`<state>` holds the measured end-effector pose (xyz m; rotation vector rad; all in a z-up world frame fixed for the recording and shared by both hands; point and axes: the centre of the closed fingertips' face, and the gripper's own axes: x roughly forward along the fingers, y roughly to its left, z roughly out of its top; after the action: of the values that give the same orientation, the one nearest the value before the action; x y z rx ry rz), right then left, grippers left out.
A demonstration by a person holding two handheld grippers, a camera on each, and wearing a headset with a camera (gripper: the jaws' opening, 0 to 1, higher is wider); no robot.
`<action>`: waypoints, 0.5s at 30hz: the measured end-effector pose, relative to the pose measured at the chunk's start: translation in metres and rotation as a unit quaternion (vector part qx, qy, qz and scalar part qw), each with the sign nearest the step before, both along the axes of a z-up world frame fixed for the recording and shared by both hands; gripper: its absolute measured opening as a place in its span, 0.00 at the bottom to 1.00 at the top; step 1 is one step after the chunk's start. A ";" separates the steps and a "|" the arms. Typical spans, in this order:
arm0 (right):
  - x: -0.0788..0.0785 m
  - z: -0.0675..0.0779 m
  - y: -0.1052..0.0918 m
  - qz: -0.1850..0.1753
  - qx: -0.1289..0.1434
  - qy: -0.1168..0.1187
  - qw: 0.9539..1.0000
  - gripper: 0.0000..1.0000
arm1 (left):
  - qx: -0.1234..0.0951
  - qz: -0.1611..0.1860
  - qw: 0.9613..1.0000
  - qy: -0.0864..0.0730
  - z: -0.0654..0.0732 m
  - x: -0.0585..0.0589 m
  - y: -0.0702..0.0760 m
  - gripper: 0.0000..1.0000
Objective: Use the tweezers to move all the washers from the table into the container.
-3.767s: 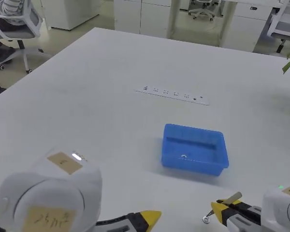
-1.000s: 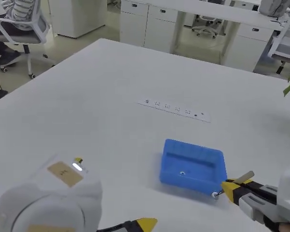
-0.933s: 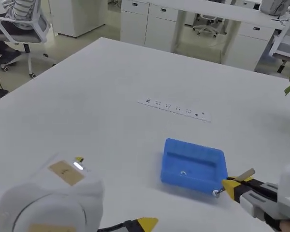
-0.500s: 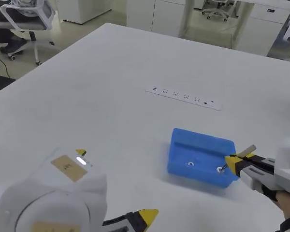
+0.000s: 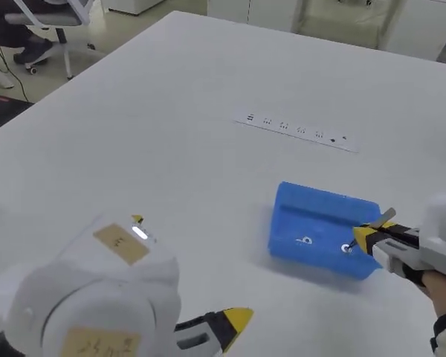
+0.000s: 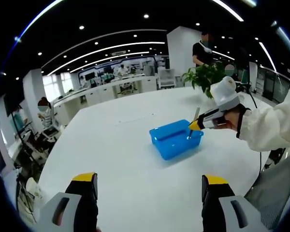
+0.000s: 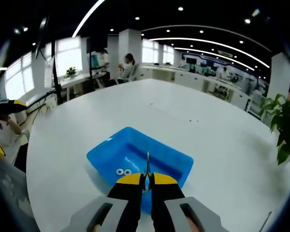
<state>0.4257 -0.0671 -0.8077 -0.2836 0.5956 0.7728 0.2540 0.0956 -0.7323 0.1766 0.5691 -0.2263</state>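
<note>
Two silver washers [image 7: 121, 171] are seen in the blue plastic container [image 7: 104, 157]; the right gripper [image 7: 146, 178], extended over its rim, is clamped on thin metal tweezers [image 7: 147, 162]; the left gripper [image 6: 149, 178] is held spread.

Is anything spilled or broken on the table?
No, nothing stands out. The container sits flat on the table, with washers inside, and the right gripper holds tweezers over it.

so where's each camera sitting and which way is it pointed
Head view: on the headset, looking down at the blue container; left gripper low left, right gripper and hand right.
Left gripper view: along its open jaws, across the table to container and right gripper.
Right gripper view: along jaws shut on the tweezers, into the container, two washers inside.
All share the container.
</note>
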 end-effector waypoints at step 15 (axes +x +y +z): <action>-0.001 -0.014 0.000 0.007 -0.012 0.017 1.000 0.03 | -0.001 -0.011 1.000 0.003 -0.002 0.005 -0.005 0.89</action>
<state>0.4244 -0.0668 -0.8220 -0.2970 0.6357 0.7849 0.2592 0.0903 -0.7346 0.1796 0.5738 -0.2481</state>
